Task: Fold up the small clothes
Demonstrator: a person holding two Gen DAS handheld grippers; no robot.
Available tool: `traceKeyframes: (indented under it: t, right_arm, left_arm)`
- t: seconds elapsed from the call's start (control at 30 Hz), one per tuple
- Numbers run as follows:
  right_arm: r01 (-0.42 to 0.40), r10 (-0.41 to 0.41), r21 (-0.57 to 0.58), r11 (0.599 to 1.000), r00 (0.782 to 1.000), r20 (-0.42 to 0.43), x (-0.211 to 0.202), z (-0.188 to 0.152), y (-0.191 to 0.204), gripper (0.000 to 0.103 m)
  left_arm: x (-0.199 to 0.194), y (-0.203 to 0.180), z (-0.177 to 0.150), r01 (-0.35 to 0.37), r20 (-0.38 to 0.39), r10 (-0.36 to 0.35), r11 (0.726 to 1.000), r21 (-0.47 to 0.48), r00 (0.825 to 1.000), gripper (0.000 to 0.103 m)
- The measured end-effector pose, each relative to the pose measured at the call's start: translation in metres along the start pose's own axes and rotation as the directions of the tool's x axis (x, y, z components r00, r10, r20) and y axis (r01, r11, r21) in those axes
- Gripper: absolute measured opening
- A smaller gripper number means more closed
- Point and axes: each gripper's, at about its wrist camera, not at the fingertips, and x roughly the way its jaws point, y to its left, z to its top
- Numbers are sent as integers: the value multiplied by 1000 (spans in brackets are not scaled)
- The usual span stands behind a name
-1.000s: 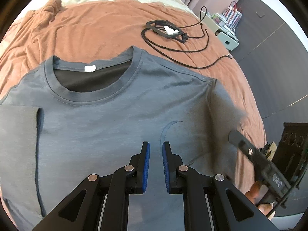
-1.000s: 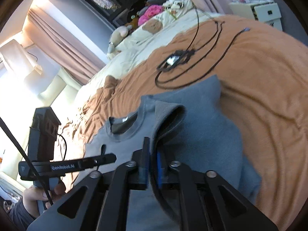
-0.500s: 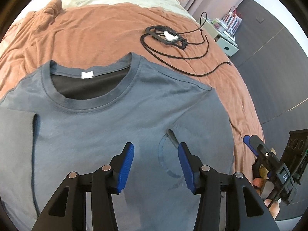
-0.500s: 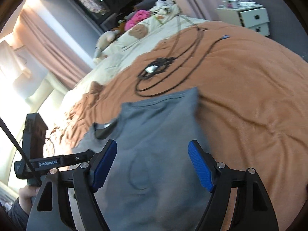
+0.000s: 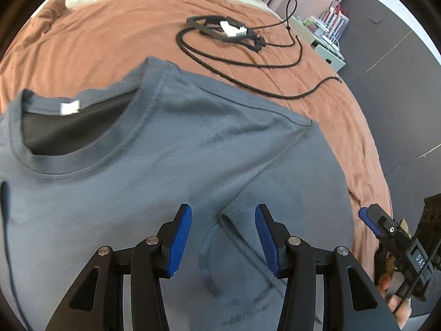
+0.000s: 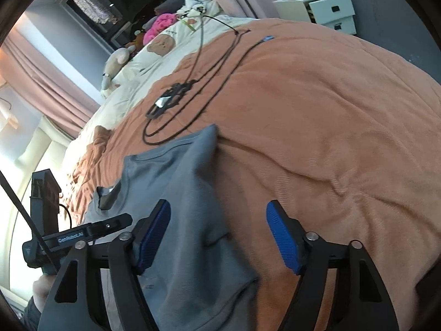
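While the grey T-shirt (image 5: 171, 165) lies spread face up on the rust-orange blanket (image 5: 91, 44) of the bed, both hand-held tongs hang over its right-hand side with nothing in their grip. The left gripper (image 5: 222, 237) tilts steeply down toward the chest of the shirt, its blue pads (image 5: 179, 237) parted with a small raised fold of cloth in the gap between them, touched by neither pad; its jaws have just been opening and stand partway spread. The shirt's right sleeve is folded in over the body, its edge running on a slant from the shoulder seam down toward that gripper.

The right gripper (image 6: 217, 237) is held at a shallower slant beside the shirt's outer edge, jaws wide, having opened and then eased in a little; the folded grey edge sits below the left-hand pad (image 6: 154, 234), and bare blanket below the other. From the left wrist view the right gripper (image 5: 391, 237) shows at the far right edge, a hand (image 5: 397, 300) wrapped around its handle below. From the right wrist view the left gripper (image 6: 82, 234) shows low on the left, with a hand (image 6: 41, 289) under it.

Beyond the collar, a black cable (image 5: 248, 60) lies looped on the blanket, well apart from the shirt.
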Motion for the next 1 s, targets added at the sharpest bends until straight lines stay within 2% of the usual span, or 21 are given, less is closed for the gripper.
traceKeyframes:
  t: [0.1, 0.17, 0.2, 0.23, 0.37, 0.5, 0.67, 0.87, 1.0]
  right_arm:
    - [-9, 9, 28, 1000, 1000, -11, 2, 2, -8, 60]
    - [-6, 6, 39, 999, 1000, -15, 3, 1, -12, 59]
    - [-3, 4, 40, 999, 1000, -19, 4, 1, -14, 55]
    - [-1, 2, 41, 999, 1000, -26, 6, 1, -14, 53]
    - [9, -7, 42, 999, 999, -51, 12, -1, -14, 53]
    - [26, -23, 36, 999, 998, -64, 11, 1, -13, 53]
    - [21, -20, 10, 1000, 996, -82, 9, 1, -9, 53]
    - [8, -10, -18, 1000, 996, -86, 16, -2, -5, 49]
    - [8, -12, -37, 999, 994, -107, 20, -3, -6, 49]
  left_arm:
    - [12, -3, -1, 5, -8, -5, 1000, 6, 1000, 49]
    - [14, -6, -2, -9, -2, 10, 1000, 20, 1000, 30]
    - [14, -7, -2, -9, -8, 10, 1000, 23, 1000, 9]
    - [13, -7, -2, -2, -13, 3, 1000, 23, 1000, 7]
    - [-9, -12, -1, -50, 47, 47, 995, 80, 998, 5]
    - [-25, 0, 2, -81, 62, 78, 996, 42, 995, 5]
    - [-26, 6, 1, -105, 39, 103, 994, 38, 994, 5]
    - [-8, 9, -1, -180, -4, 181, 983, 40, 984, 5]
    - [1, 14, -3, -196, -25, 197, 980, 36, 980, 5]
